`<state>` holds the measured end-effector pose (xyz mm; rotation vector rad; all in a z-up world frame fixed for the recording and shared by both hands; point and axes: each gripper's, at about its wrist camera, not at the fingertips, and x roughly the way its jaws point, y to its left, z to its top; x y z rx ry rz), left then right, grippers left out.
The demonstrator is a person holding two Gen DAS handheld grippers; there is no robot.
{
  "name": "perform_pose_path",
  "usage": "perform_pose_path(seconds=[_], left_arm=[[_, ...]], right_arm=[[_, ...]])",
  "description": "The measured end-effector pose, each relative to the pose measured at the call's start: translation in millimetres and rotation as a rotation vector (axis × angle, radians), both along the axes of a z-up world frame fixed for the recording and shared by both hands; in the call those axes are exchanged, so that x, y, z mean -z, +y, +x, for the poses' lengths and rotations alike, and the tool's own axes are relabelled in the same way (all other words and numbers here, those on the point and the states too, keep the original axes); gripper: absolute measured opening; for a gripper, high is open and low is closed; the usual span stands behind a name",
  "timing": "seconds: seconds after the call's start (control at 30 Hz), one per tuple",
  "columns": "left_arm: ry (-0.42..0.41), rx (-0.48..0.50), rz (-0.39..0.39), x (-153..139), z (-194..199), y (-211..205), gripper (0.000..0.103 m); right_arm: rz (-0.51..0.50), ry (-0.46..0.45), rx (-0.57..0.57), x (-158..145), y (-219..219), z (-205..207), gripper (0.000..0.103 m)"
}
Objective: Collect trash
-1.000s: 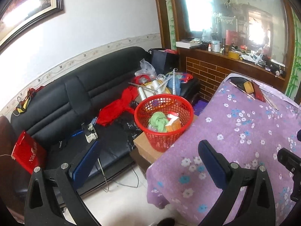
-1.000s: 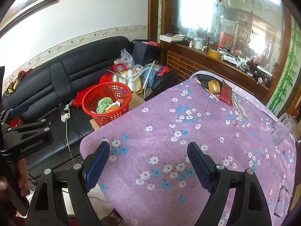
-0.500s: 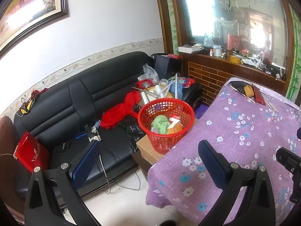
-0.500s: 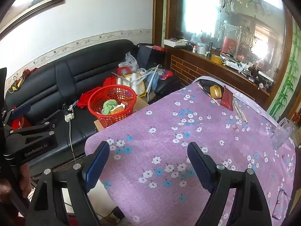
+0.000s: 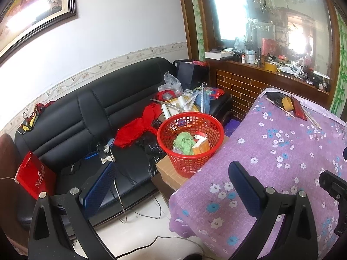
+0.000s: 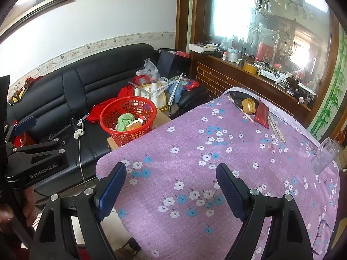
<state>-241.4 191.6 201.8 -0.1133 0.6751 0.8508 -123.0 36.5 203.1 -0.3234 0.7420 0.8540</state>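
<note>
beside the near-left corner of the table [image 6: 216, 151], which is draped in a purple flowered cloth, a red mesh basket [image 5: 190, 143] stands on a cardboard box [image 5: 167, 171] in front of the black sofa [image 5: 71, 125]. inside the basket lie a crumpled green cloth [image 5: 183, 143] and an orange-and-white carton [image 5: 200, 146], touching each other. the left gripper [image 5: 171, 186] hangs in the air with its jaws spread wide and nothing between them, one blue pad over the sofa edge and the other over the table corner. the right gripper [image 6: 171, 186] hovers above the cloth with its jaws equally wide and empty. at the far end of the table sit a roll of tape [image 6: 249, 105] and a red pouch [image 6: 262, 114] just beside it. a clear plastic cup [image 6: 325, 158] lies tilted at the table's right edge. red fabric [image 5: 132, 132] and loose clutter spread along the sofa behind the basket.
</note>
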Motion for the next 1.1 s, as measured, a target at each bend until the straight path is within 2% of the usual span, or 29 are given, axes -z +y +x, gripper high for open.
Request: perform_pose_path(seconds=[0.87,1.1], left_arm=[[0.007,0.005,-0.015,10,1,2,0.103],[0.038,0.059,-0.025,21,15,-6,0.103]], right_arm=[[-0.016,0.018,-0.008,8,3,6,0.088],[-0.022,0.037,0.012,15,-7,9,0.088]])
